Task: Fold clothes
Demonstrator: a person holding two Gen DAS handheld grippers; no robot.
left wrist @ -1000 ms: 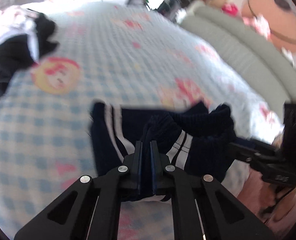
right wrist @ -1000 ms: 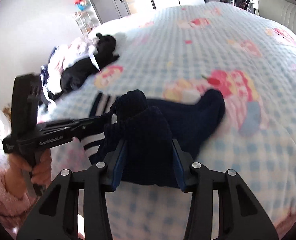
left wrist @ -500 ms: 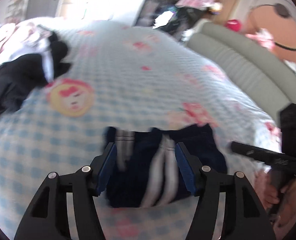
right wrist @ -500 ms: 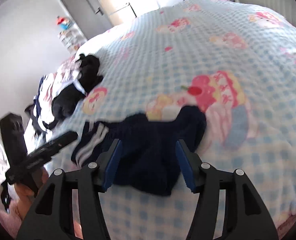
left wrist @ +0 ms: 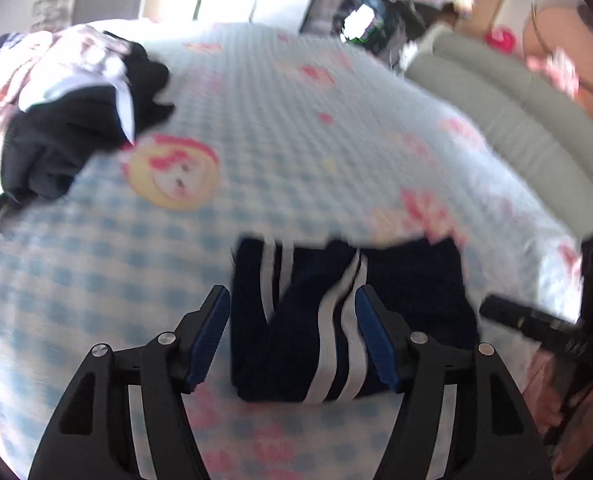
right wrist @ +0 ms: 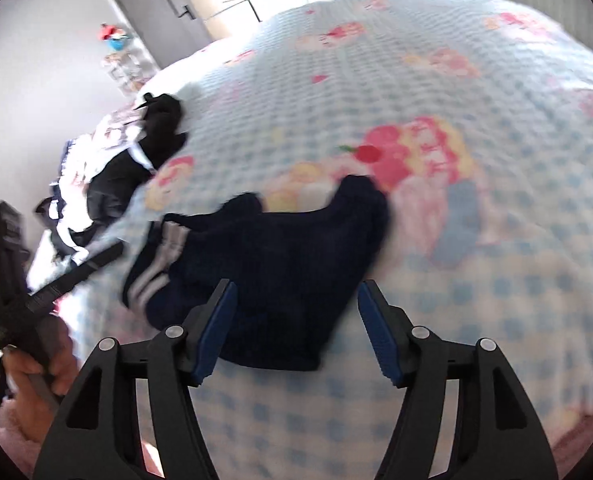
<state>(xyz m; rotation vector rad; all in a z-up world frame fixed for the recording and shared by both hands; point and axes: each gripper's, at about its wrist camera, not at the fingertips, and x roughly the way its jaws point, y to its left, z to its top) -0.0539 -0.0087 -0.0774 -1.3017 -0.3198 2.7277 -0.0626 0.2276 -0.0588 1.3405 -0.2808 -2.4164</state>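
Note:
A folded navy garment with white stripes (left wrist: 348, 316) lies on the blue-checked bedspread (left wrist: 276, 152) near its front edge. My left gripper (left wrist: 293, 334) is open and empty, held just above and in front of the garment. The garment also shows in the right wrist view (right wrist: 272, 280), with its stripes at the left end. My right gripper (right wrist: 296, 330) is open and empty, just in front of the garment. The other gripper shows at the right in the left wrist view (left wrist: 544, 328) and at the left in the right wrist view (right wrist: 56, 276).
A heap of black and white clothes (left wrist: 76, 120) lies at the bed's far left; it also shows in the right wrist view (right wrist: 128, 168). A grey padded headboard (left wrist: 508, 120) runs along the right. A door and cupboards (right wrist: 164, 4) stand beyond the bed.
Both grippers have opened and let go of the navy garment, which now lies folded on the bed. Both have pulled back and up from it.

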